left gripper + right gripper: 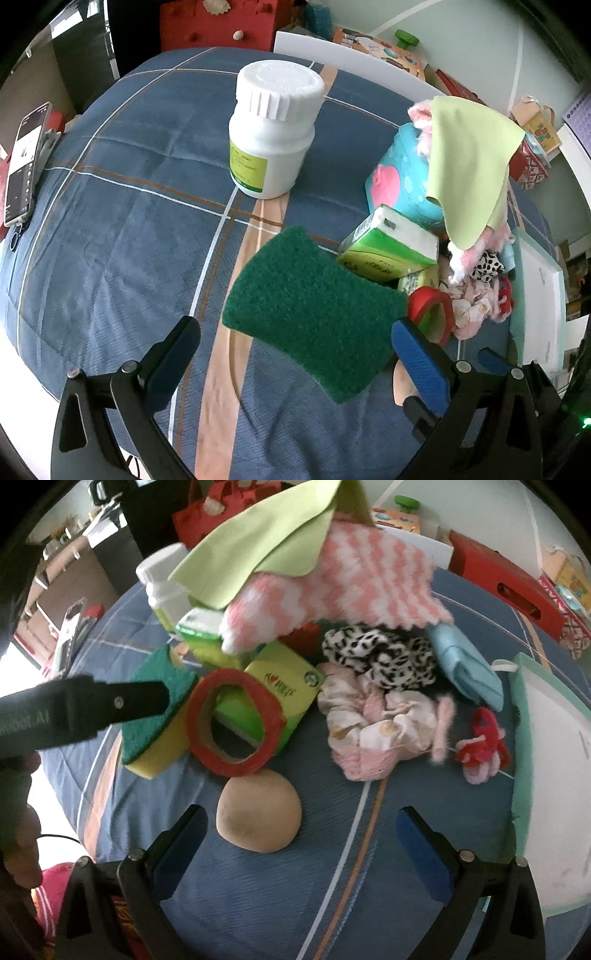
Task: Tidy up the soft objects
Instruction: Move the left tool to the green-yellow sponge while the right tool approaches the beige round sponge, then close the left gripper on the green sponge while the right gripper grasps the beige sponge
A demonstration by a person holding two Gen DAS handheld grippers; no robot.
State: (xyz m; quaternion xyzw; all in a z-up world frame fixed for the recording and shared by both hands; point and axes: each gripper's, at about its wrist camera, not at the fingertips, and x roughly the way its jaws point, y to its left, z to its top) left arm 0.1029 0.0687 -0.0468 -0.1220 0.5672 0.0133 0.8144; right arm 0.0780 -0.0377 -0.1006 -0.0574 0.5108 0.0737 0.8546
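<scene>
A green scouring sponge with a yellow underside lies on the blue plaid bedspread. My left gripper is open, one finger on each side of the sponge. In the right wrist view a black finger of it lies across the sponge. My right gripper is open and holds nothing. A tan round puff sits just ahead of its left finger. Behind it are a pink floral scrunchie, a leopard scrunchie, a pink-white knit cloth and a light green cloth.
A white pill bottle stands at mid-bed. Green tissue packs and a red tape roll crowd the sponge's right side. A teal pouch, a light blue cloth and a white bag lie right. A phone is at the far left.
</scene>
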